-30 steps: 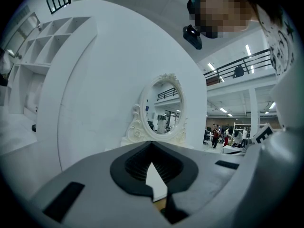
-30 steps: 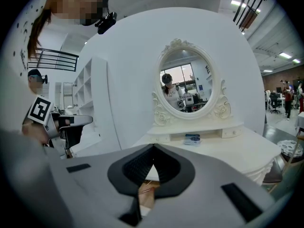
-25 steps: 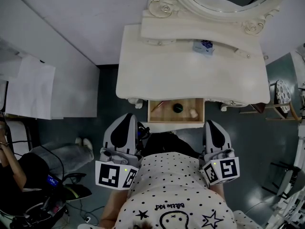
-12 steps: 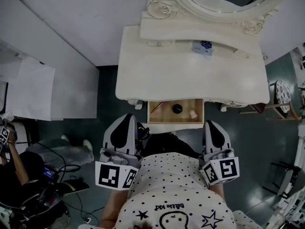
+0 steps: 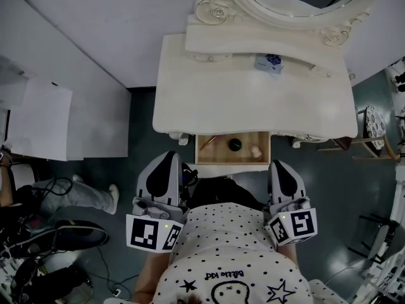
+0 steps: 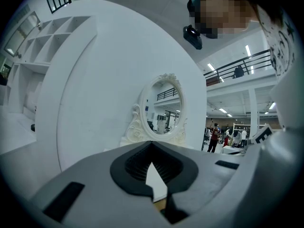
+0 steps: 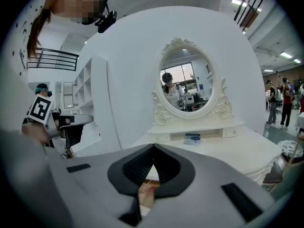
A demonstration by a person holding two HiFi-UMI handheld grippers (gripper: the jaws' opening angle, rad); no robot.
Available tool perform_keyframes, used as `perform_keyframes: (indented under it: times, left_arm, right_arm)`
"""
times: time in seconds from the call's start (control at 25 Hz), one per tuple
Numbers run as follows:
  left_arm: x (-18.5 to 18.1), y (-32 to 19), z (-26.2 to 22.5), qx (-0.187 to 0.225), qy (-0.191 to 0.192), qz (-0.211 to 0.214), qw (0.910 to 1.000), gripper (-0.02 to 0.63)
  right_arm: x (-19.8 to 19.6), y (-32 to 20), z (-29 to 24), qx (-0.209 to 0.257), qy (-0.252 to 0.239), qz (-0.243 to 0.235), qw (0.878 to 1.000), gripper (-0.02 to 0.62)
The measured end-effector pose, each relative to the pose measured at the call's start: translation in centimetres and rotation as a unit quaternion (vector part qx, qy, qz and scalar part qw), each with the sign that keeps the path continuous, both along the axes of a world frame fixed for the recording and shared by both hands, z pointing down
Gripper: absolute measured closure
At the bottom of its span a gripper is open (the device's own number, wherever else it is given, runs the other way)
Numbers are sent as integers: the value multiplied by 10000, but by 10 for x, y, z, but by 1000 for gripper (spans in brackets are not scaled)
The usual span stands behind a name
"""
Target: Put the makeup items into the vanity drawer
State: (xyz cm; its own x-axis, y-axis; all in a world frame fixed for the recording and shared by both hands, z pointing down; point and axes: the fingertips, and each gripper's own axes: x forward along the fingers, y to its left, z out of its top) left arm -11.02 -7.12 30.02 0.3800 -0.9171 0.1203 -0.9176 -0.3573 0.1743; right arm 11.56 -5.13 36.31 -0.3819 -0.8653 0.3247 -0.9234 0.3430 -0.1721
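Nothing shifts at the vanity (image 5: pixel 253 100). Its drawer (image 5: pixel 218 152) stays open, and the left gripper (image 5: pixel 166 158) and right gripper (image 5: pixel 283 167) stay still beside the person's body, both closed and empty. A dark pot (image 5: pixel 235 144), a pale piece (image 5: pixel 255 151) and a pencil (image 5: pixel 209 141) lie inside the drawer. Probably only the blue box (image 5: pixel 269 63) on the shelf remains.

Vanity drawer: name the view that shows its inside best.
Head view: it looks straight down into the open drawer, showing a dark round item and a pale item. Both gripper views catch only a sliver of wood past their jaws.
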Motion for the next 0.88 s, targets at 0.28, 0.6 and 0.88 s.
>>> perform_keyframes:
  times: [0.28, 0.6, 0.88]
  left_arm:
    - [-3, -2, -1, -6, -2, -28, 10000, 604]
    - [-6, -4, -1, -19, 2, -31, 10000, 604]
    - [-10, -6, -1, -14, 13, -33, 10000, 604]
  right_arm:
    - [-2, -3, 0, -15, 13, -9, 10000, 588]
    - [-6, -5, 0, -38, 25, -36, 10000, 588]
    - [-10, -7, 0, -47, 44, -57, 10000, 588]
